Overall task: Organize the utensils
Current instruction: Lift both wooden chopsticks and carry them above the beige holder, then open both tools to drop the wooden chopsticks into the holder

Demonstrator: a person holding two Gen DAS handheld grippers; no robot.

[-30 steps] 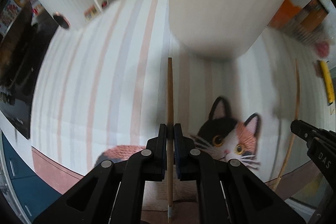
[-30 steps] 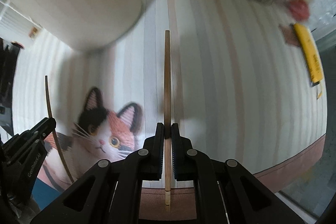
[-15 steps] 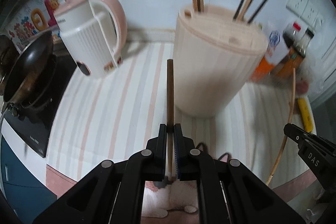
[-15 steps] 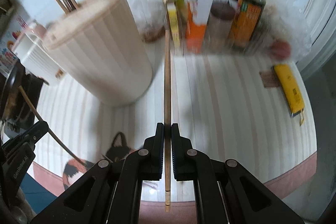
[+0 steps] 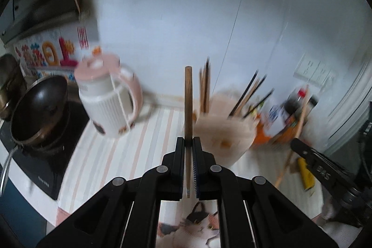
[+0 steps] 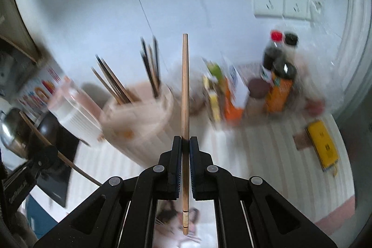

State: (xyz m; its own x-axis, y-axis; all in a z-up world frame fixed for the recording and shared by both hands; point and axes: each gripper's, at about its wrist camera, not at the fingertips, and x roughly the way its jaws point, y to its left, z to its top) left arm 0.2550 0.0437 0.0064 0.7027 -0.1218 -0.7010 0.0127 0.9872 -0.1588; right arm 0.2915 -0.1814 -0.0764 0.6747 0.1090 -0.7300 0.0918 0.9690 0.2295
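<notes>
My left gripper [image 5: 188,143] is shut on a brown wooden chopstick [image 5: 188,104] that points up and away. The right gripper [image 6: 185,141] is likewise shut on a lighter wooden chopstick [image 6: 185,85]. Both hang high above the counter. Ahead and below stands the cream ribbed utensil holder [image 5: 223,138] [image 6: 139,117], blurred, with several dark and wooden chopsticks [image 6: 151,69] sticking out of its top. In the left wrist view the right gripper [image 5: 297,145] shows at the right with its chopstick. The left gripper [image 6: 50,152] appears at the left edge of the right wrist view.
A pink and white kettle [image 5: 109,97] stands left of the holder, beside a black wok [image 5: 39,106] on a cooktop. Sauce bottles [image 6: 279,71] and cartons [image 6: 234,94] line the wall at the right. A yellow box [image 6: 323,143] lies on the striped cat-print mat [image 6: 255,150].
Both grippers rose high off the mat with their chopsticks and tilted up. The holder, close and towering before, now sits below with its top and contents in sight.
</notes>
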